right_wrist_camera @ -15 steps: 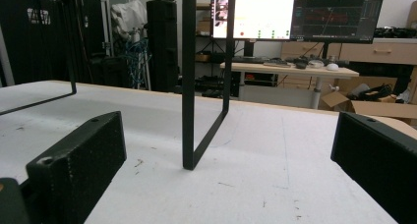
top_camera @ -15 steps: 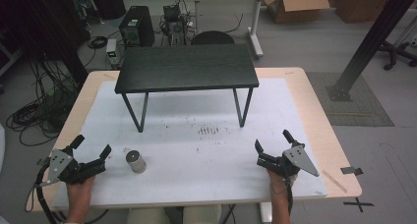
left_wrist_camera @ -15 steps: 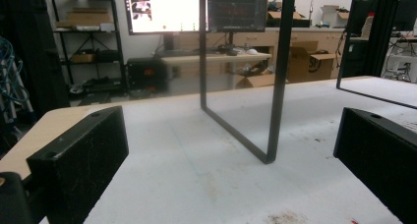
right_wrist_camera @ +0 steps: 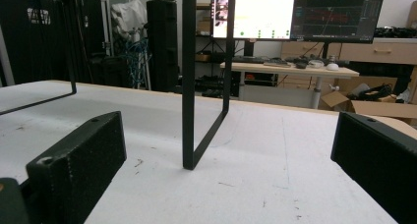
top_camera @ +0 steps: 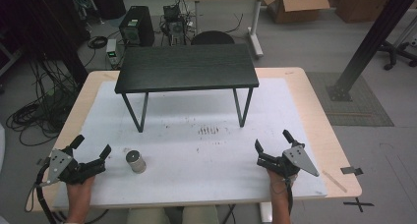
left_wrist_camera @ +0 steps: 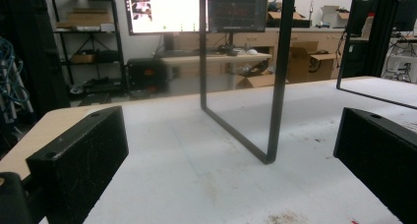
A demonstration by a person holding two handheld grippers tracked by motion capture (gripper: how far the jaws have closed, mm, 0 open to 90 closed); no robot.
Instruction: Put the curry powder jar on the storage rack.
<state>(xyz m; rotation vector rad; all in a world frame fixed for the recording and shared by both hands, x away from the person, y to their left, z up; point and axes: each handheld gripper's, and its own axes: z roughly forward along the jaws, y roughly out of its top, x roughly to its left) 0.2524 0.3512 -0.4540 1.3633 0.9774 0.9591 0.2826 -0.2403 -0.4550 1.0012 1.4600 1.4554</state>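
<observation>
Two grippers sit at the near edge of the white mat (top_camera: 196, 150) — left gripper (top_camera: 92, 152) at the near left, right gripper (top_camera: 273, 146) at the near right, well apart. Both have their jaws spread wide with nothing between them. A small metal can (top_camera: 135, 161) stands upright on the mat just right of the left gripper, not touching it. Farther back a black stand (top_camera: 187, 67) rests on thin legs — its leg frames show straight ahead in the left gripper view (left_wrist_camera: 275, 86) and the right gripper view (right_wrist_camera: 189, 86).
</observation>
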